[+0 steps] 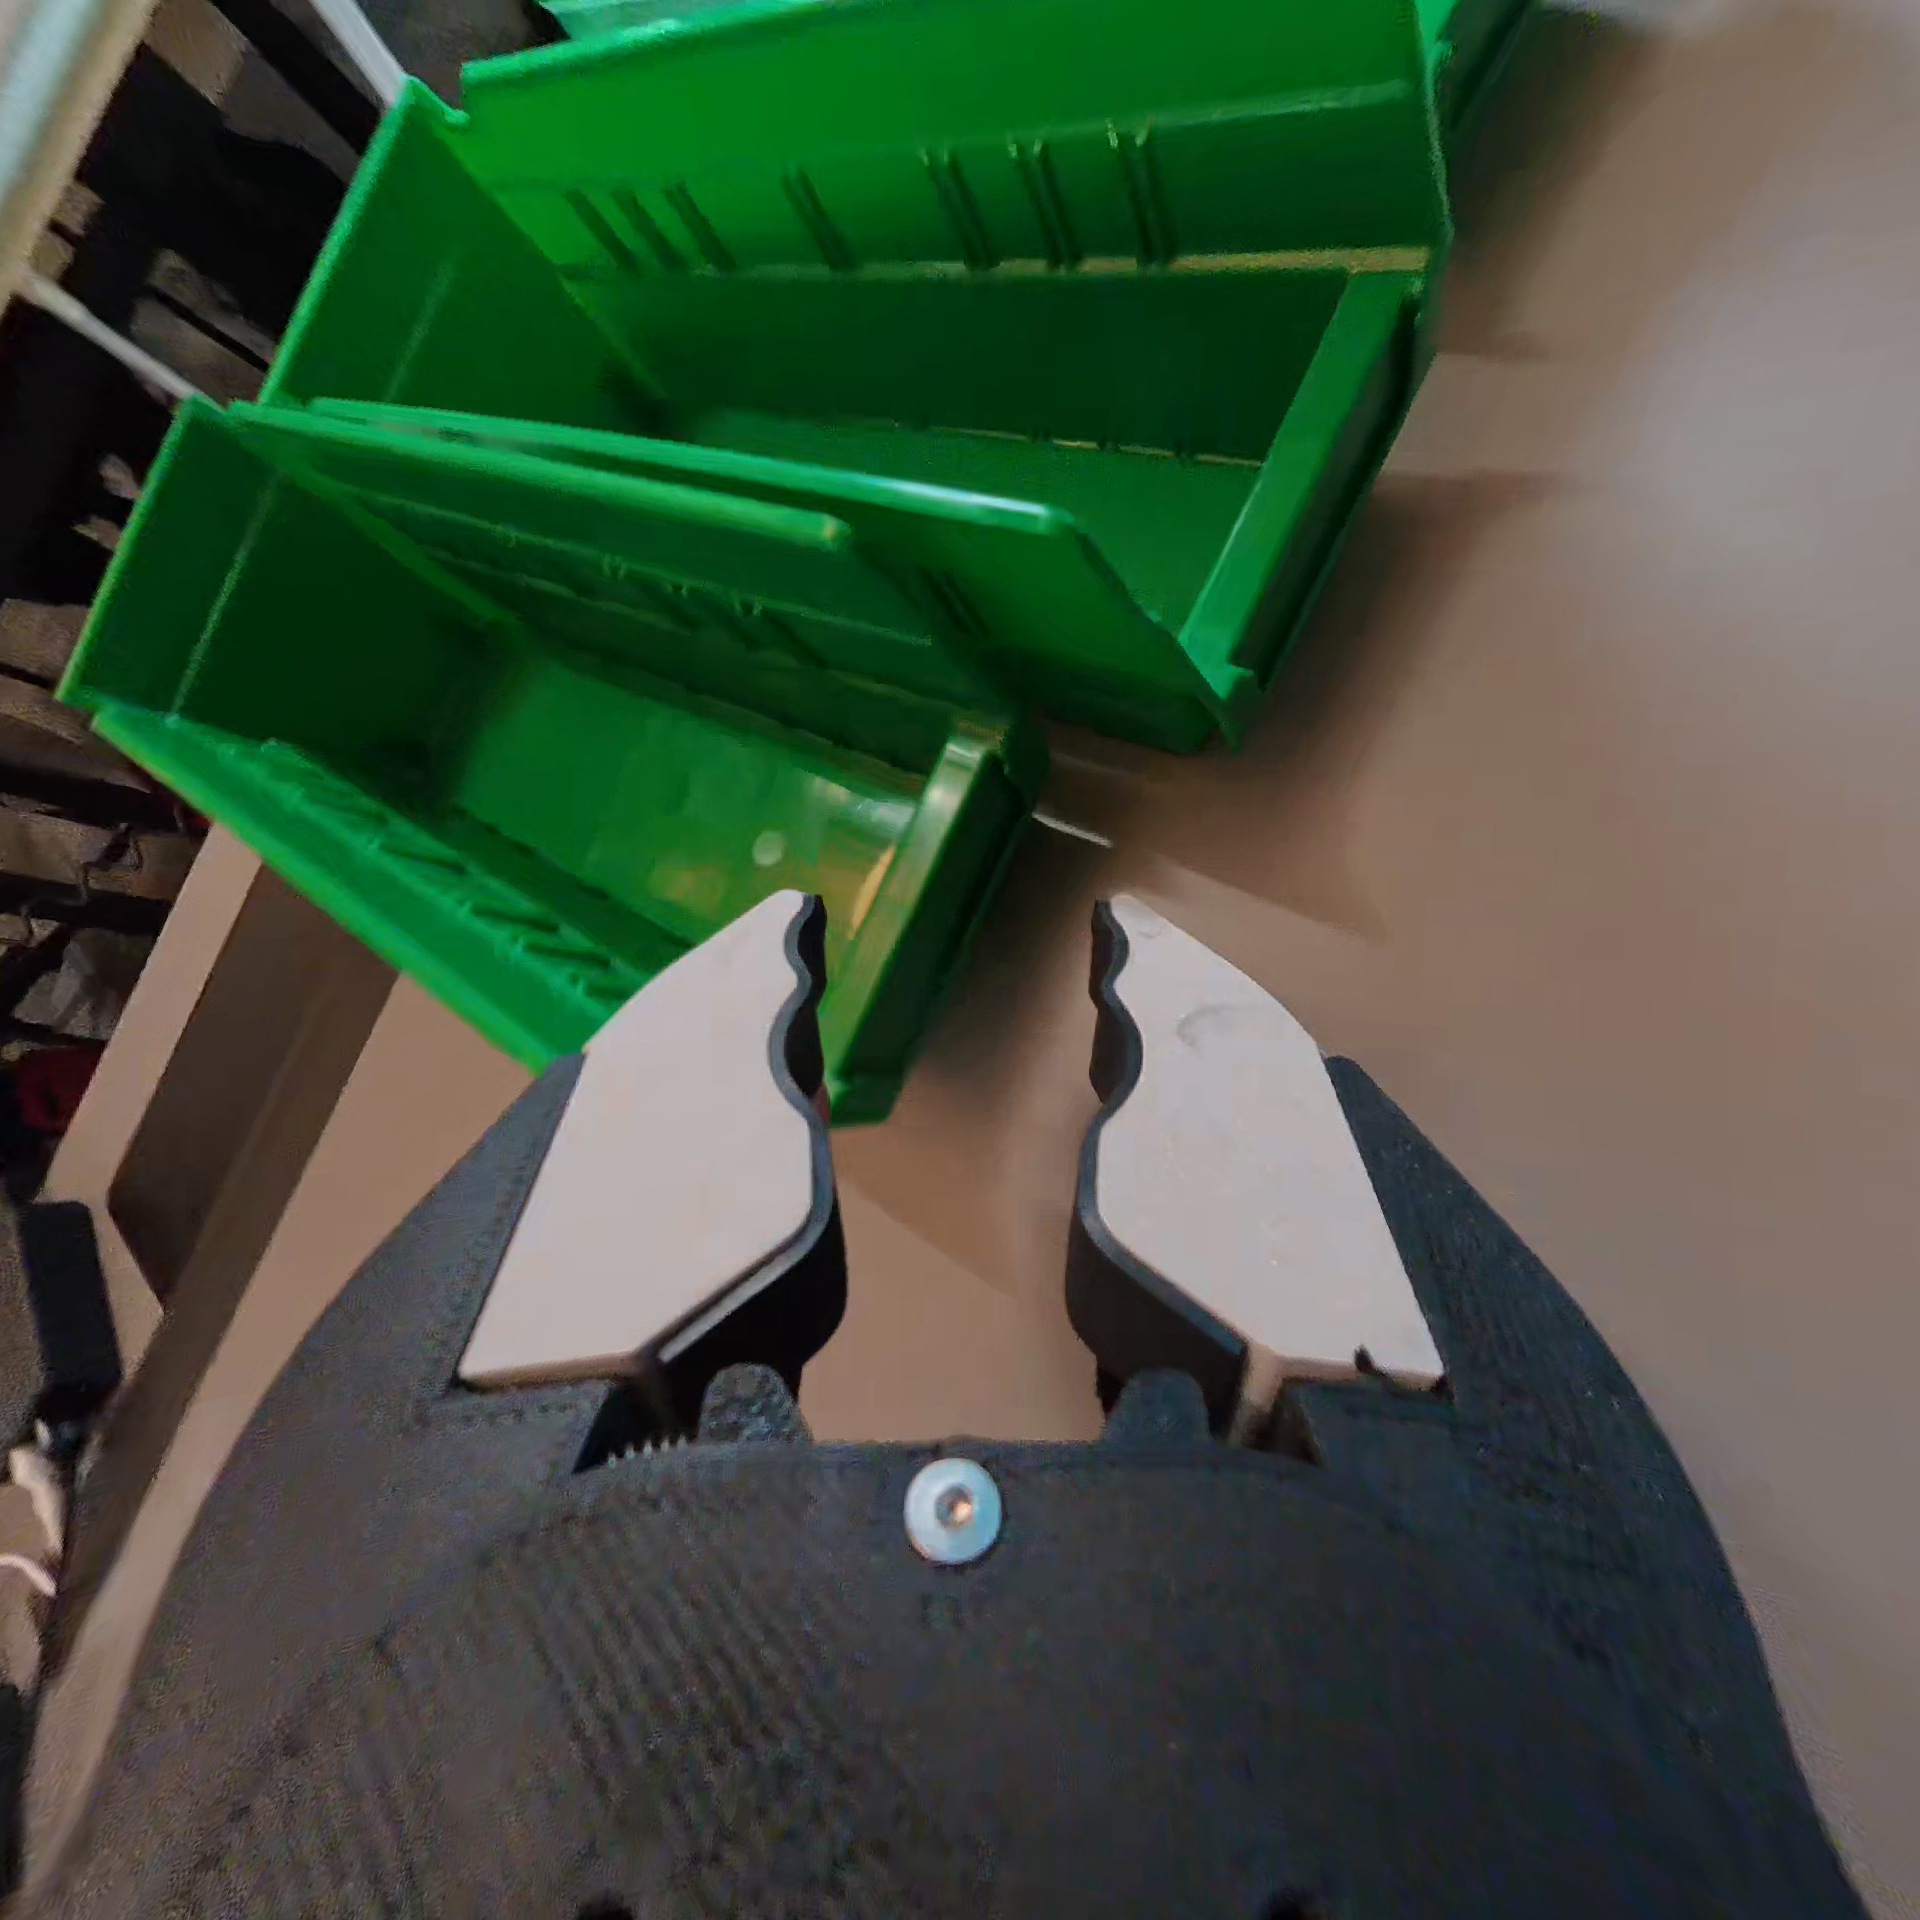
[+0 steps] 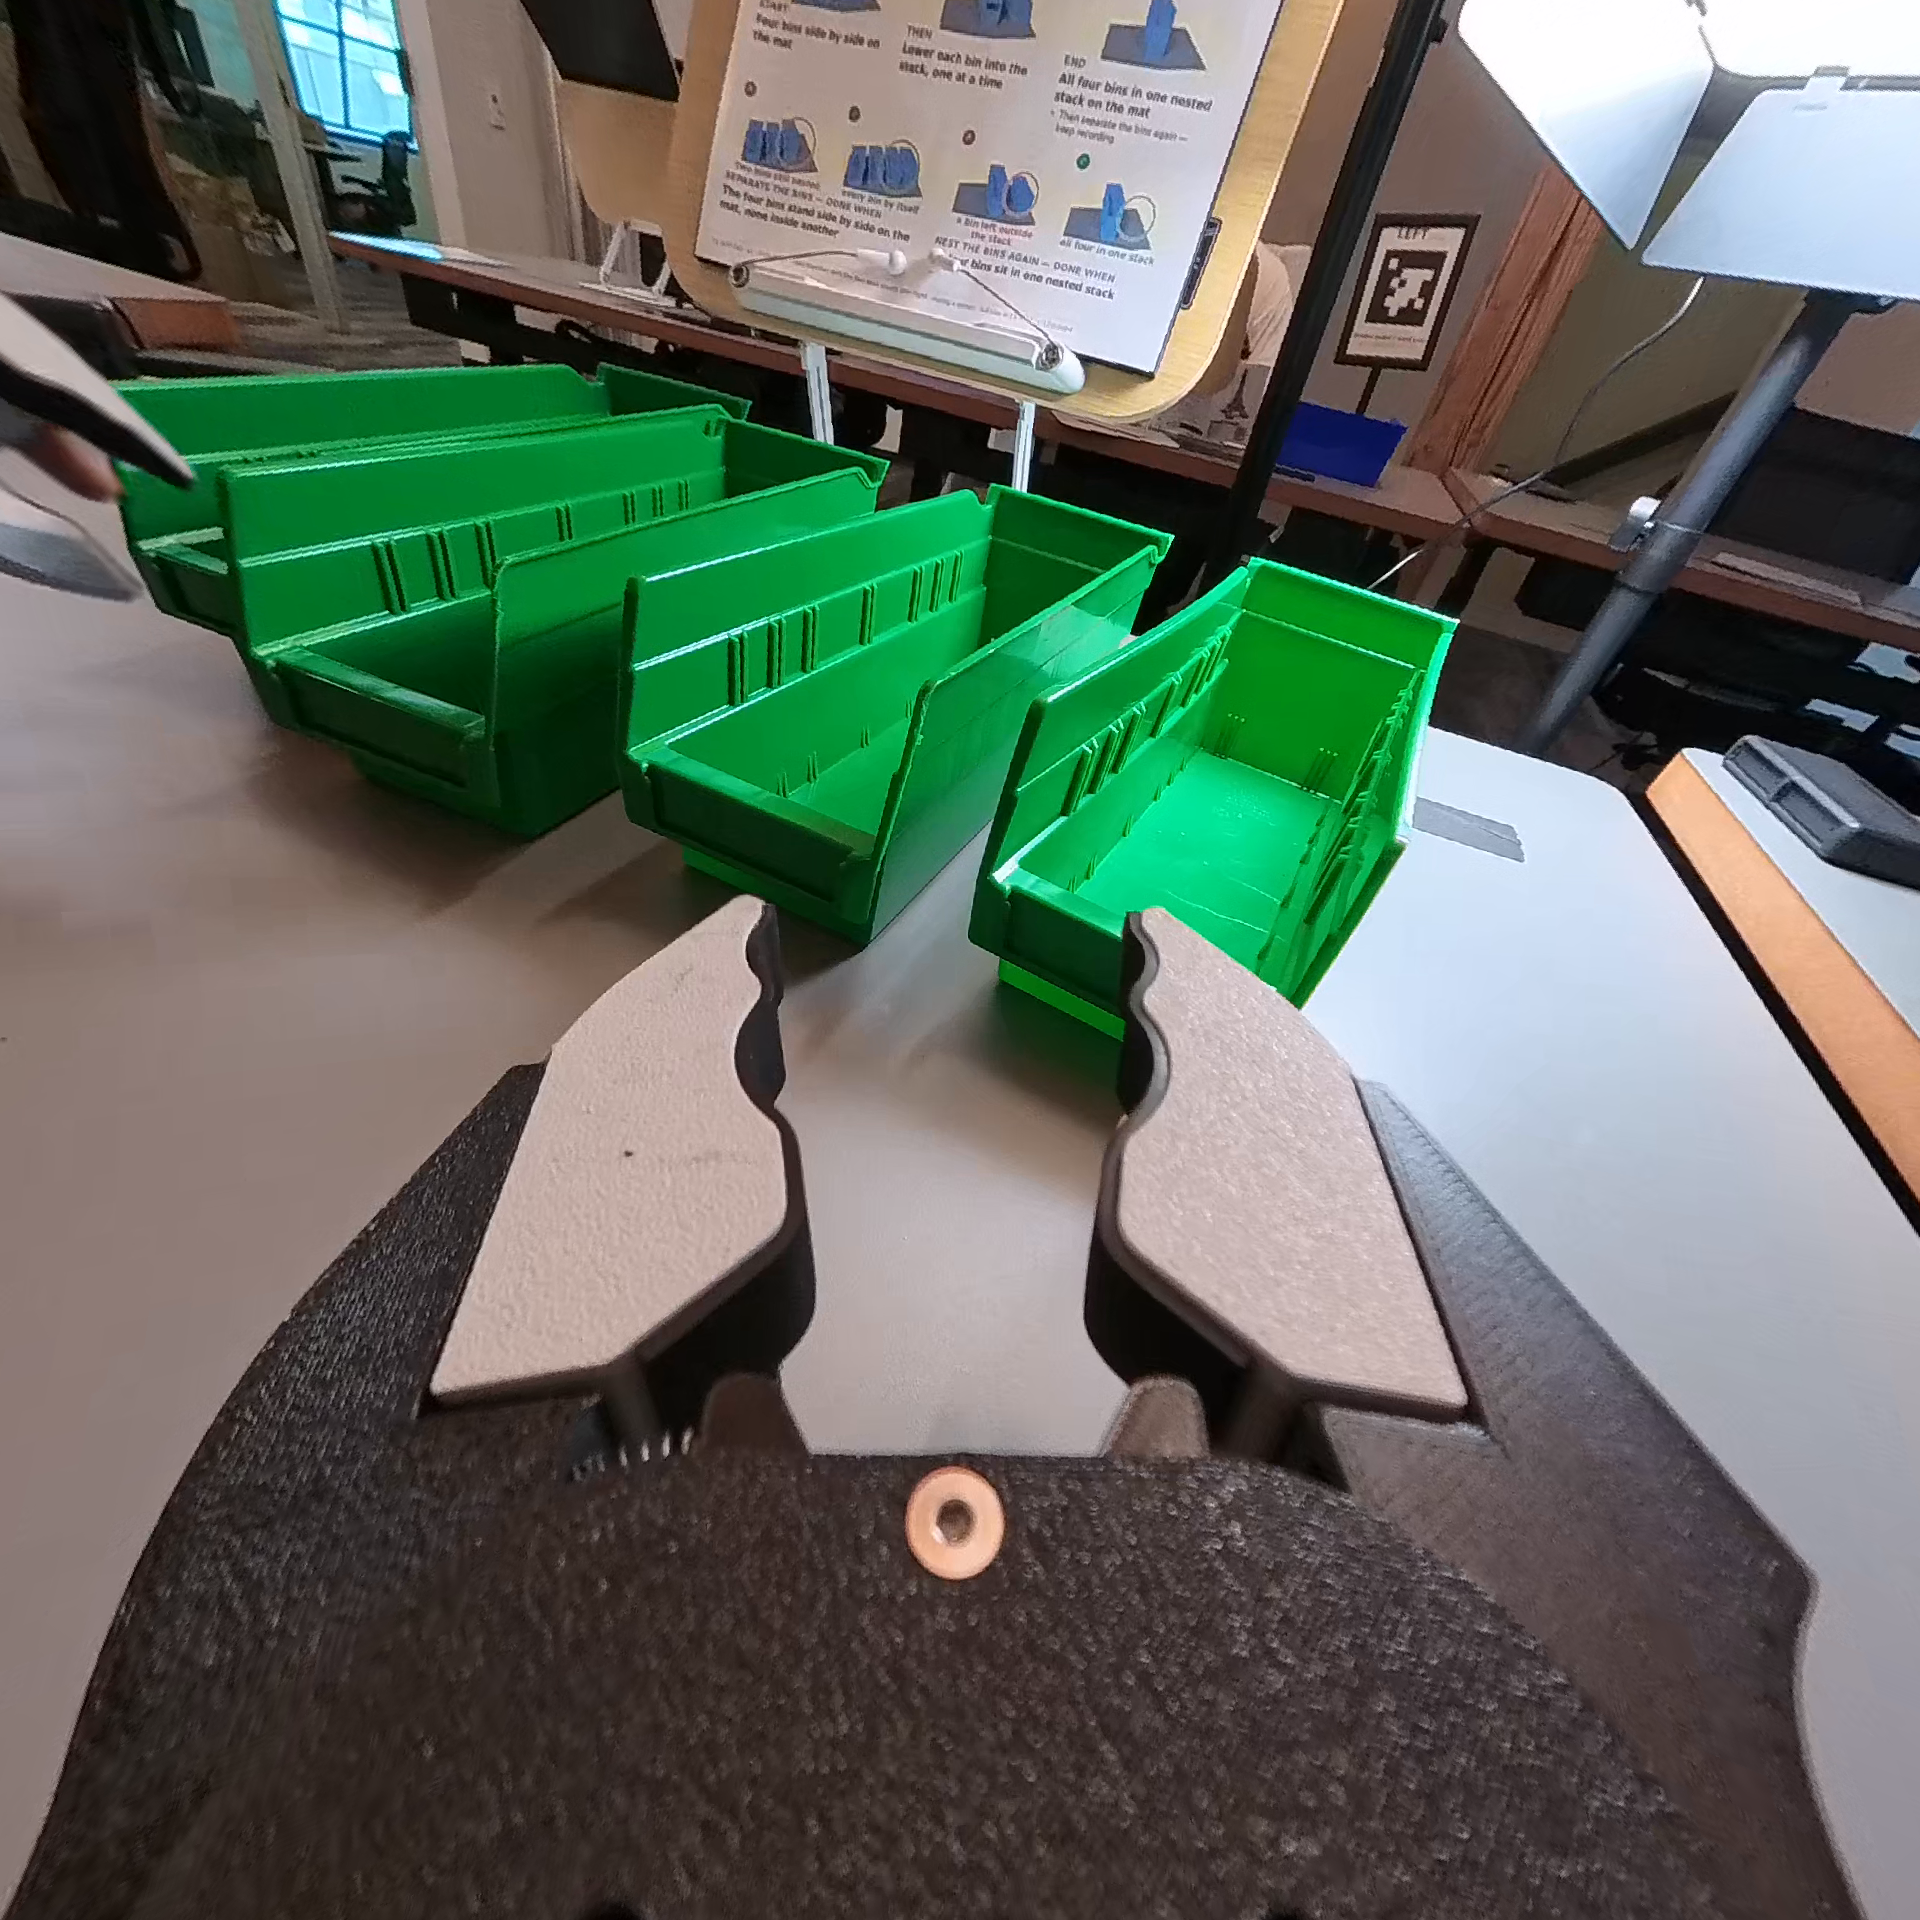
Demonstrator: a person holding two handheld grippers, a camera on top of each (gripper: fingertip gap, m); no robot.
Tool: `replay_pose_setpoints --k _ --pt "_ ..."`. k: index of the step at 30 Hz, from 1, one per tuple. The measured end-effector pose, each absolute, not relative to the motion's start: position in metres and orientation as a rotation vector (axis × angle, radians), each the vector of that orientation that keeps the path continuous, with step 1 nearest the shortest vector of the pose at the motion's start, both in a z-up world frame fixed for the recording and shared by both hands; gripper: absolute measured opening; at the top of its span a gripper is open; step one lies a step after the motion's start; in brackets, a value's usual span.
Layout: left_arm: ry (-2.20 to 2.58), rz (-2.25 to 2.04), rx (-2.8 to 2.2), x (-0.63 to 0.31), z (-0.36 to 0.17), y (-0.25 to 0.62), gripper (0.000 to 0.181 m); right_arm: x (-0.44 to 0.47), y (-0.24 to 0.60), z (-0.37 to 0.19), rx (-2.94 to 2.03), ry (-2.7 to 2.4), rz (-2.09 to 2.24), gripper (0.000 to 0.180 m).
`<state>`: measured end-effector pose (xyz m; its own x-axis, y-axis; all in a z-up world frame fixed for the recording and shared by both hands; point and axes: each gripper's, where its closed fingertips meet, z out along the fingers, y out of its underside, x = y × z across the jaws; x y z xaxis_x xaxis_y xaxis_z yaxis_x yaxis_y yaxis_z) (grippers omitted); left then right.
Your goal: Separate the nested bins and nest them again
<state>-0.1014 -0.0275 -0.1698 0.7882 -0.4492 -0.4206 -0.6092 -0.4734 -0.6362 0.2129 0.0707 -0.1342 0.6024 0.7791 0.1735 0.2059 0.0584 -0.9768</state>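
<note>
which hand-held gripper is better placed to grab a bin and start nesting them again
Probably the left hand-held gripper: it is open with its fingertips right at the front lip of the leftmost green bin. The right hand-held gripper, also open, hovers short of the rightmost green bin.

The leftmost green bin (image 2: 343, 416) is partly hidden behind its neighbour (image 2: 499, 582); the left claw (image 2: 62, 457) is edge-cropped.
</note>
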Motion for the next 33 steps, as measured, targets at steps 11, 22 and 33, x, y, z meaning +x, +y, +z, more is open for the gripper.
replay_pose_setpoints --k 11,22,33 --pt "1.094 0.452 -2.427 -0.121 -0.208 0.006 0.052 0.212 0.065 -0.131 -1.453 -0.893 0.567 0.062" --pt "1.195 0.643 -2.404 -0.133 -0.215 0.011 0.04 0.211 0.065 -0.132 -1.453 -0.902 0.571 0.06" --pt "1.219 0.717 -2.297 -0.138 -0.216 0.007 0.03 0.212 0.064 -0.131 -1.448 -0.895 0.582 0.059"
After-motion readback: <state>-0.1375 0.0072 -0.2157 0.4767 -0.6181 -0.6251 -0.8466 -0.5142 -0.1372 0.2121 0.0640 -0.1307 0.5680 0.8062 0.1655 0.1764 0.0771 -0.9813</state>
